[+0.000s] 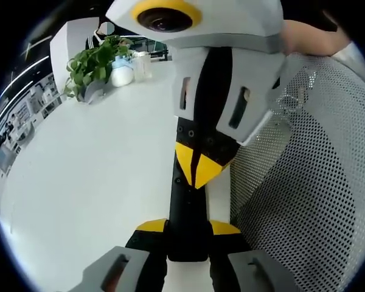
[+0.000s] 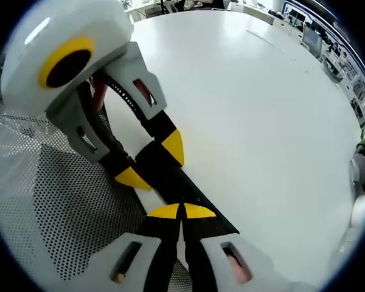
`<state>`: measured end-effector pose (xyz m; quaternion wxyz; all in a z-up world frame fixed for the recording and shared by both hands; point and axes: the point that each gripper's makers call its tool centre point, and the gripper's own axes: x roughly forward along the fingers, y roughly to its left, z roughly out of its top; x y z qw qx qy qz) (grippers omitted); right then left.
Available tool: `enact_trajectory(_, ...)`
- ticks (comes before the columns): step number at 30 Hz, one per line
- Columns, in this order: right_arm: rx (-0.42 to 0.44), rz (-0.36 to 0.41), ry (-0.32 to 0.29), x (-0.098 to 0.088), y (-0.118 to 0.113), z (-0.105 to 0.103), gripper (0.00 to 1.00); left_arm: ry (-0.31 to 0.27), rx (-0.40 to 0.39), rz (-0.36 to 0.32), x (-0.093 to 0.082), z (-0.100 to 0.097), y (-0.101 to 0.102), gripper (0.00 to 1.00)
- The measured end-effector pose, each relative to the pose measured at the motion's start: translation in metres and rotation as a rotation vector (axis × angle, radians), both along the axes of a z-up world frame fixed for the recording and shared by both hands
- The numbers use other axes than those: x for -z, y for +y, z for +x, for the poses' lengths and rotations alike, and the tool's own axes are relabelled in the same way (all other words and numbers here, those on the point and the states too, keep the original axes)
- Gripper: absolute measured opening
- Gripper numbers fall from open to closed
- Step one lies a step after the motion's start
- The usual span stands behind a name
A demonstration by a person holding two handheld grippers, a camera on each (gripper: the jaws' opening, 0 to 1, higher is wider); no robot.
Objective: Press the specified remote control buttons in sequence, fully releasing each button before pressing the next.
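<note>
Across the lower middle of the left gripper view, my left claw (image 1: 188, 228) is closed on the black remote (image 1: 188, 207), its yellow tips one on each long edge. My right claw (image 1: 198, 167) comes down from the top of the frame with its tips pinched together, their point on the remote's face. I judge a press is in hand; which button, I cannot tell. To do it well: hold the left grip steady, push straight down with the closed tips, then lift fully clear before moving along, keeping the remote over the table. Surroundings: a white table (image 1: 97, 170) fills the left side, a grey mesh chair back (image 1: 316, 182) the right. At the upper left stand a green plant (image 1: 94, 64) and a small white jug (image 1: 121, 74).
</note>
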<state>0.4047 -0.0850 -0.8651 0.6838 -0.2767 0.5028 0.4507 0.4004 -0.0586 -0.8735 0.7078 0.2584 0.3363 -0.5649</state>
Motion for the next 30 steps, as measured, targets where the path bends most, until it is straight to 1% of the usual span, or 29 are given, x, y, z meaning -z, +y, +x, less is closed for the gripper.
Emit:
enact_trajectory(12, 0.021, 0.019, 0.008, -0.0008, 0.0015, 0.0005, 0.0, -0.001, 0.009, 0.0, 0.0, -0.0015, -0.0013, 0.25)
enact_trajectory(20, -0.019, 0.019, -0.011, -0.0002, 0.0045, -0.0008, 0.0, 0.001, 0.015, 0.0, 0.0003, -0.0025, -0.0027, 0.25)
enact_trajectory(30, 0.015, 0.049, -0.001, 0.0007, 0.0051, 0.0014, 0.0, 0.003, 0.013, -0.004, 0.0, -0.0021, -0.0032, 0.25)
